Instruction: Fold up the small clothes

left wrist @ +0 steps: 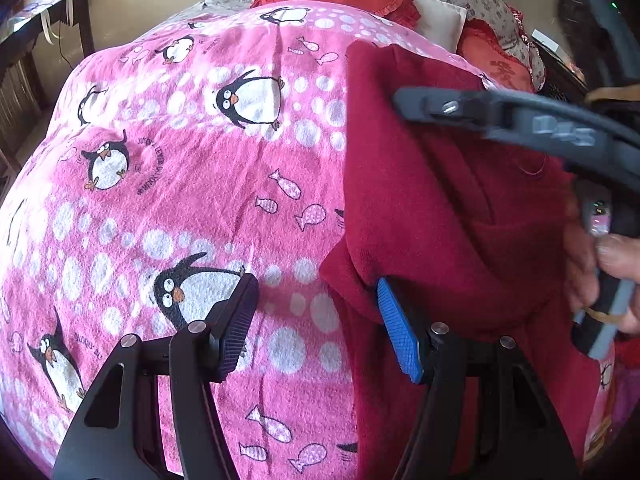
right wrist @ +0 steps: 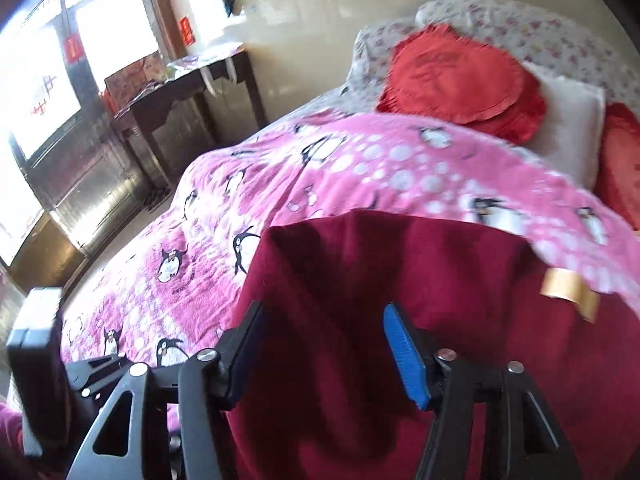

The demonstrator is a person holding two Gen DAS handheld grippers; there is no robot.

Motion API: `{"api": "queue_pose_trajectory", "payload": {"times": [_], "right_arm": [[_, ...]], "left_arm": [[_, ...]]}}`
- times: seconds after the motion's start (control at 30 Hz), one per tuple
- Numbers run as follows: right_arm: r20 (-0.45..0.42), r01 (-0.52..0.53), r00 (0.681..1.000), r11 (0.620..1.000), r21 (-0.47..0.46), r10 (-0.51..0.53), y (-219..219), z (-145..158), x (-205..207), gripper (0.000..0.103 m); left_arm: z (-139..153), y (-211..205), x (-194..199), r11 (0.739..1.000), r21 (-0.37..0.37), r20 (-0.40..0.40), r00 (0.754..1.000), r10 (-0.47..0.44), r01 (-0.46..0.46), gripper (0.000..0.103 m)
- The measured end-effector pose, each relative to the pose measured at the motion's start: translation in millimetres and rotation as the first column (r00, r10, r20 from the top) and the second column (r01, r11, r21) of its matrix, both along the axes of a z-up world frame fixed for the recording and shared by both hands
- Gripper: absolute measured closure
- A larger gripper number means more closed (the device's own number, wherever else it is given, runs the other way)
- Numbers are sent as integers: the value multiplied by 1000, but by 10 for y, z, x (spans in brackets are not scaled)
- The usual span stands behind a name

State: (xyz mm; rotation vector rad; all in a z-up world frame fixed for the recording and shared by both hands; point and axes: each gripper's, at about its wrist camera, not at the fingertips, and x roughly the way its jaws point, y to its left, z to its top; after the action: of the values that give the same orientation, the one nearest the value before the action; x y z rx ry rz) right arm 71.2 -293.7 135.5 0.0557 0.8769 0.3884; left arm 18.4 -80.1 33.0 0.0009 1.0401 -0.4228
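A dark red garment (left wrist: 432, 208) lies folded on the pink penguin blanket (left wrist: 180, 184), right of centre in the left wrist view. My left gripper (left wrist: 316, 328) is open over the blanket, its blue pad at the garment's left edge, holding nothing. My right gripper reaches in from the right in that view, one dark finger (left wrist: 440, 106) over the garment. In the right wrist view the right gripper (right wrist: 324, 348) is open just above the red garment (right wrist: 380, 280), empty. A tan label (right wrist: 568, 286) shows on the garment's right edge.
The pink blanket (right wrist: 360, 168) covers a bed. Red round cushions (right wrist: 460, 84) and a white pillow (right wrist: 572, 120) sit at the bed's head. A dark wooden table (right wrist: 180, 96) with papers stands by the window, left of the bed.
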Motion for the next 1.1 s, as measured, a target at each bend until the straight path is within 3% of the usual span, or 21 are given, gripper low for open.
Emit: {"api": "queue_pose_trajectory", "payload": {"times": [0.07, 0.1, 0.2, 0.33, 0.47, 0.53, 0.67, 0.83, 0.97, 1.1], "right_arm": [[-21, -60, 998, 998, -21, 59, 142, -104, 68, 92], [-13, -97, 995, 994, -51, 97, 230, -120, 84, 98], [7, -108, 994, 988, -112, 110, 387, -164, 106, 99], [12, 22, 1000, 998, -65, -21, 307, -160, 340, 99], [26, 49, 999, 998, -50, -48, 282, -129, 277, 99], [8, 51, 999, 998, -25, -50, 149, -16, 88, 94], [61, 145, 988, 988, -59, -142, -303, 179, -523, 72], [54, 318, 948, 935, -158, -314, -946, 68, -1121, 72], [9, 459, 886, 873, -165, -464, -1436, -143, -1384, 72], [-30, 449, 890, 887, -106, -454, -1601, -174, -1451, 72]], "left_arm": [[-7, 16, 34, 1000, -6, -2, 1000, -4, 4, 41], [-9, 27, 42, 1000, -10, -5, 1000, -6, 6, 41], [-16, 49, 77, 1000, -15, -1, 1000, -4, 4, 41], [41, 62, 135, 1000, -14, 2, 1000, 11, -11, 41], [187, 104, 136, 1000, -7, 37, 999, 17, -17, 41], [297, 116, 113, 1000, -17, 72, 997, 17, -16, 41], [453, 33, 115, 999, -42, 122, 993, -3, 8, 41], [413, -282, 168, 998, -35, 123, 991, -53, 58, 41], [174, -593, 168, 995, 26, 79, 992, -101, 99, 41], [104, -730, 144, 989, 97, 90, 988, -123, 115, 41]]}}
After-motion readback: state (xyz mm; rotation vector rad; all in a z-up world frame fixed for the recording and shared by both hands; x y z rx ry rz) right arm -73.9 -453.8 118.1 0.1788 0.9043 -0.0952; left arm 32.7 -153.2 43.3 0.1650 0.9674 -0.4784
